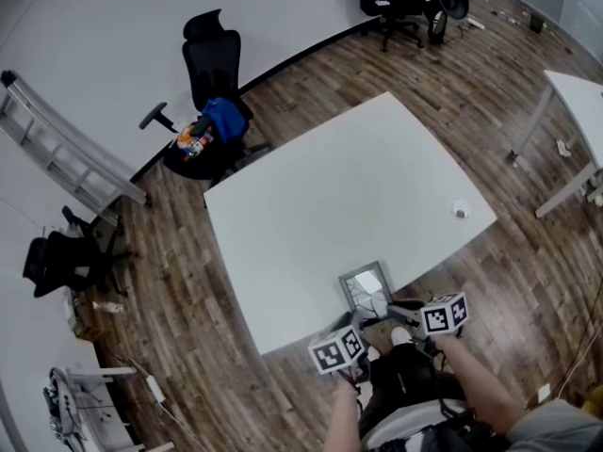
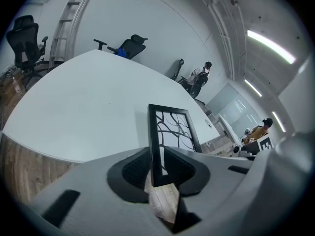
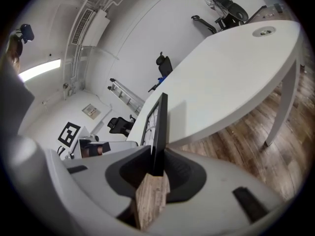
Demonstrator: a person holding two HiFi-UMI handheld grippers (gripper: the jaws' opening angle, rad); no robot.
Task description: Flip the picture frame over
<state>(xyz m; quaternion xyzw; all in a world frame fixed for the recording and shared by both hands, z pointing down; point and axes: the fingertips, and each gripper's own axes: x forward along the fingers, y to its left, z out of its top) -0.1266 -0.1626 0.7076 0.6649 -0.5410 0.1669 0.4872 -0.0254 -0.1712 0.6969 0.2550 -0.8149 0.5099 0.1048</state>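
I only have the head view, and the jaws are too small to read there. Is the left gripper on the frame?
Observer: Yes. The left gripper view shows the left gripper shut on the frame's near edge.
Operator: And the right?
Observer: In its own view, the right gripper is shut on a frame edge too.
Operator: Which side is showing?
Observer: The branch print faces the left gripper's camera.
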